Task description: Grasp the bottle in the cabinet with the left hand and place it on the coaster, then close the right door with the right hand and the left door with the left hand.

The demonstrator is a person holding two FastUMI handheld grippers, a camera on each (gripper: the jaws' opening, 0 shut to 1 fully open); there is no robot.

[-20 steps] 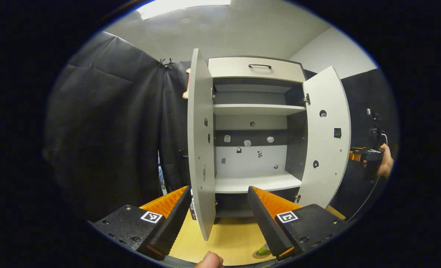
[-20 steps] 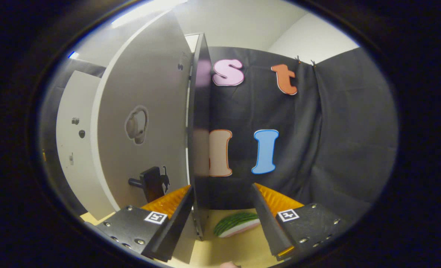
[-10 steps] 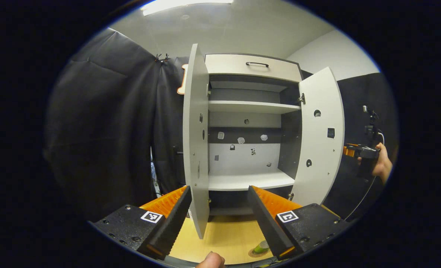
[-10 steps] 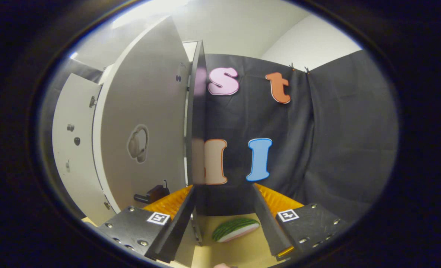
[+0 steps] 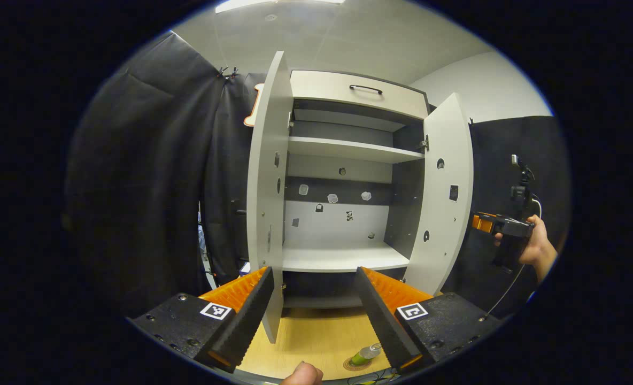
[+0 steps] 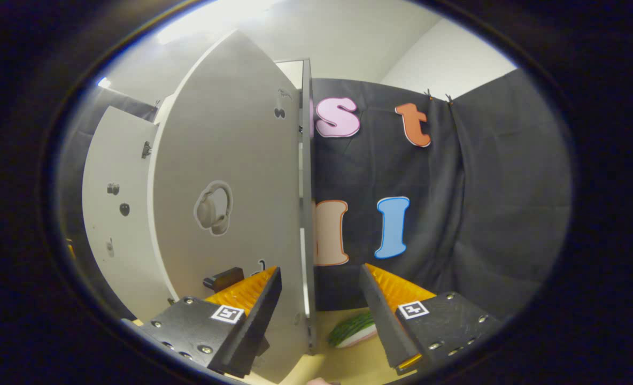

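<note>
In the left gripper view the grey cabinet (image 5: 348, 96) stands with both doors swung out, left door (image 5: 265, 182) and right door (image 5: 445, 192), and bare shelves inside. A small green bottle (image 5: 363, 355) stands on a round coaster (image 5: 355, 366) on the wooden table, just left of my right-hand finger. My left gripper (image 5: 314, 315) is open and holds nothing. Beyond the right door a hand carries the right gripper (image 5: 501, 227). In the right gripper view the right door's outer face (image 6: 225, 176) with its dark handle (image 6: 223, 278) is close, and the right gripper (image 6: 319, 315) is open at its edge.
A watermelon slice (image 6: 351, 329) lies on the wooden table (image 5: 316, 337) past the right door. Black cloth hangs left of the cabinet and behind it. A thumb (image 5: 301, 373) shows at the bottom of the left gripper view. The far left door (image 6: 116, 214) shows beyond the right one.
The left gripper has drawn back and tilted, so the bottle on its coaster shows more fully. The right gripper has shifted toward the right door's outer face, whose edge now lies between its fingers.
</note>
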